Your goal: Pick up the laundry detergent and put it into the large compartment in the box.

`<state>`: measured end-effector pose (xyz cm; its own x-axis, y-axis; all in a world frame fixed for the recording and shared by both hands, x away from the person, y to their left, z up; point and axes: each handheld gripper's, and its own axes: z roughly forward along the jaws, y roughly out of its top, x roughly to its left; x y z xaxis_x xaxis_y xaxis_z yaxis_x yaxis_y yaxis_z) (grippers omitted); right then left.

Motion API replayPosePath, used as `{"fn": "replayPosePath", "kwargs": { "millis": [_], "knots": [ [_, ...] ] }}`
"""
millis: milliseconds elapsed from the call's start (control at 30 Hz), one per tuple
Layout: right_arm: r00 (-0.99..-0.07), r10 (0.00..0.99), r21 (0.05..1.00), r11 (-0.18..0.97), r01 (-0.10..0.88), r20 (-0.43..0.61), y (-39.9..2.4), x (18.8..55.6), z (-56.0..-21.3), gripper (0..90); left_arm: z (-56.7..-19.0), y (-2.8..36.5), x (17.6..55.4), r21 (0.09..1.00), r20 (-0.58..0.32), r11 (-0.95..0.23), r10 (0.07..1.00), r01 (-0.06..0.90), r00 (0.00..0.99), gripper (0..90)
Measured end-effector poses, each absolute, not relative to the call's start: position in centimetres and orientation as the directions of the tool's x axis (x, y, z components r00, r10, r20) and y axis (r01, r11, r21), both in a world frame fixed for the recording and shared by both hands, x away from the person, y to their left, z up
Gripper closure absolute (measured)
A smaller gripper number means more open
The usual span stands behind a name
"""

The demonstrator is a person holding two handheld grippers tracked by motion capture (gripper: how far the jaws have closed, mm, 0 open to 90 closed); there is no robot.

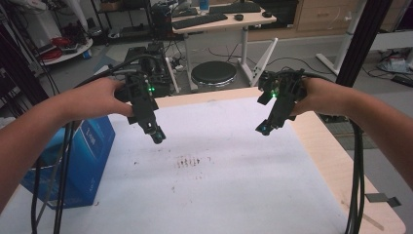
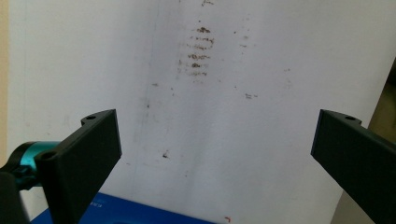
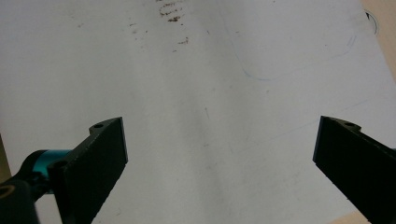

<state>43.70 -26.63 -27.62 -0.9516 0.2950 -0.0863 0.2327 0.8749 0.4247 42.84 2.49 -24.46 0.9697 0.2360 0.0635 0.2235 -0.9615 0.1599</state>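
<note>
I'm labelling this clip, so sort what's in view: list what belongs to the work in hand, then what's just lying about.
In the work:
- left gripper, open, held over the sheet
- right gripper, open, held over the sheet
- white sheet, with brown marks, nearest below both

Lying about:
- blue box at the table's left edge
- round stool
- desk with keyboards beyond

We count two grippers: a left gripper (image 1: 157,134) at nine o'clock and a right gripper (image 1: 265,127) at three o'clock. We see one white sheet (image 1: 234,185), one blue box (image 1: 80,161) at eight o'clock, and one patch of brown marks (image 1: 189,162) centrally.
</note>
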Motion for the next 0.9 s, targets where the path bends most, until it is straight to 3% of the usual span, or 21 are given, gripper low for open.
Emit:
{"fn": "replayPosePath", "kwargs": {
  "millis": [900],
  "knots": [
    [-0.964,0.26,0.402,0.891,0.213,-0.065,-25.1,44.2,-28.4,2.0,-26.4,2.4,43.7,0.144,0.05,-0.964,0.233,0.224,0.971,1.6]
  ]
}}
